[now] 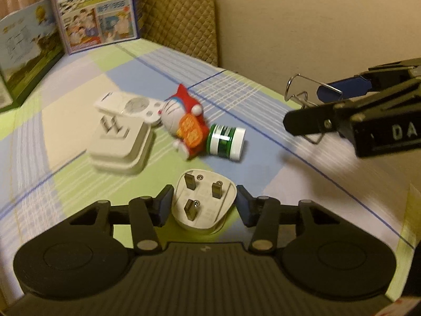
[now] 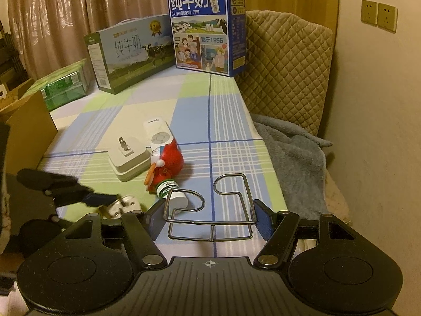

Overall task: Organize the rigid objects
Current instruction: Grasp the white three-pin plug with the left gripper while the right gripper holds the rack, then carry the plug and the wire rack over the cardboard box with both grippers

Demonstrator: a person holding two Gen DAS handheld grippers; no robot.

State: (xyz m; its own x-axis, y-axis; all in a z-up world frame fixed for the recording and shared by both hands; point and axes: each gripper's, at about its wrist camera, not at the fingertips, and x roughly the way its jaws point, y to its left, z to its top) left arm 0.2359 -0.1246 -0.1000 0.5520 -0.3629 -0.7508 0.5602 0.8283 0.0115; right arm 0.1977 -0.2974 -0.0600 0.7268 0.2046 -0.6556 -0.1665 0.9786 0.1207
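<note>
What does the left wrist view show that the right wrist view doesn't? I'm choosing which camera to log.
Only the left wrist view shows all three pins of the white plug between the left gripper pads. Only the right wrist view shows the wire rack whole, the grey blanket and wall sockets. Both show the red toy, green jar and remote.

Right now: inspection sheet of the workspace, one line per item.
Surface: checked cloth, flat.
Job's things: three-pin plug; white adapter; remote; cat figurine lying down; green jar on its side; wire rack.
Clutter: two milk cartons; green packs; cardboard box.
Grippers: left gripper pads at the plug's sides; right gripper clamps the rack.
Cables: nothing seen.
Surroundings: curtain, quilted cushion, grey blanket, wall sockets.
</note>
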